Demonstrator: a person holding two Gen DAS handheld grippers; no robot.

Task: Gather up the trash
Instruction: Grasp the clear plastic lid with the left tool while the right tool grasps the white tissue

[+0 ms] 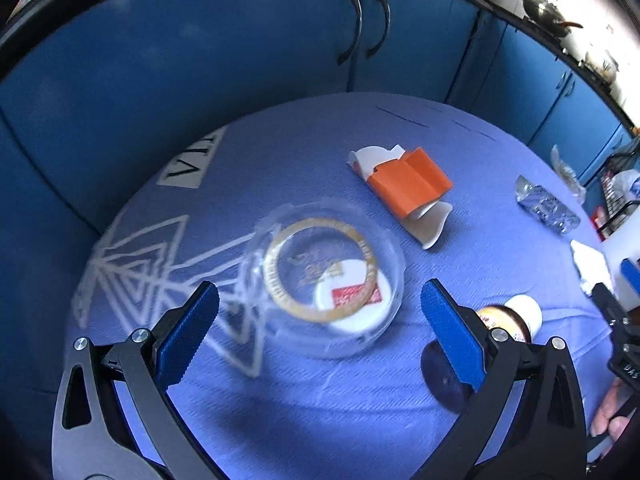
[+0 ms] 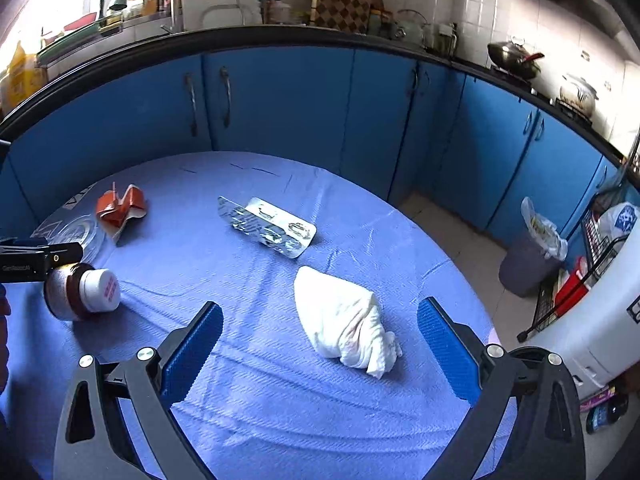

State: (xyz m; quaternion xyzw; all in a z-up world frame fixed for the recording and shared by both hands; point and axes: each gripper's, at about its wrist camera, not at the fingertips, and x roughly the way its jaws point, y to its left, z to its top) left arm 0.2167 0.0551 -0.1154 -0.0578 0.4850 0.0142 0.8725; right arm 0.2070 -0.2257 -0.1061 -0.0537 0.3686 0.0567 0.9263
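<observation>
Left gripper (image 1: 320,328): jaws spread wide, empty, poised low over the table (image 1: 280,408) with a clear plastic lid (image 1: 332,276) lying flat just ahead between its blue pads; the spread looks chosen to straddle that lid, the likely next pick. Its outline is blurred, so whether the white disc under it is a separate piece cannot be told. Brown jar (image 1: 508,320): on its side just beyond the left gripper's right finger, white cap pointing away, partly hidden by that finger. Orange-and-white carton (image 1: 408,184): flattened, farther ahead of the left gripper, well clear of the lid. Right gripper (image 2: 320,340): jaws likewise wide and empty, aimed at a crumpled white tissue (image 2: 344,320) that sits between and just ahead of its pads; soft, so a plain squeeze should hold it. Foil blister pack (image 2: 266,222): farther ahead of the right gripper, propped at a tilt. Lined bin (image 2: 532,256): on the floor, off to the right gripper's right and beyond the table edge, the probable destination. All the trash items in view lie on the table; none collected in these views.
</observation>
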